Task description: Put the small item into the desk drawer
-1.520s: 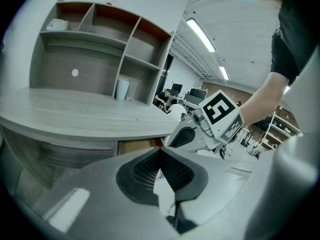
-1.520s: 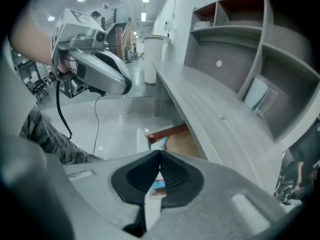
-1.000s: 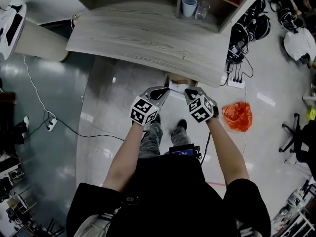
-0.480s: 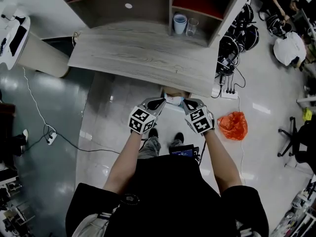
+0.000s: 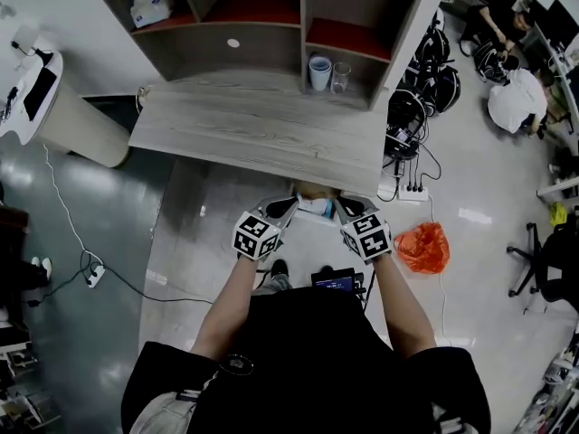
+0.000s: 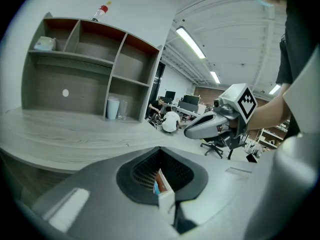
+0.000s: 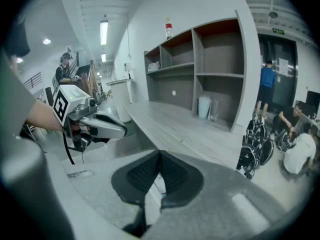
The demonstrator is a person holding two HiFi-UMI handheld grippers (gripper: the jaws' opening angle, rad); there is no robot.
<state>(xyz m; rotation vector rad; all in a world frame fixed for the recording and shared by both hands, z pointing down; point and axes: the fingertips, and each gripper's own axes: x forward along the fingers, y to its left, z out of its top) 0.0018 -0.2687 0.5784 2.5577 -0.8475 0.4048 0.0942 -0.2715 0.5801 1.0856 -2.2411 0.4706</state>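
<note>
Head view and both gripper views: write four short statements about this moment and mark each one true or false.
1. The left gripper is shut on the small box. True.
2. The cup and the glass stand out on the desk top. False: both stand inside a lower compartment of the shelf unit.
3. An orange bag lies on the floor, off to the person's right. True.
4. The right gripper has its jaws wide apart. False: they are shut, pinching an edge of the small box.
</note>
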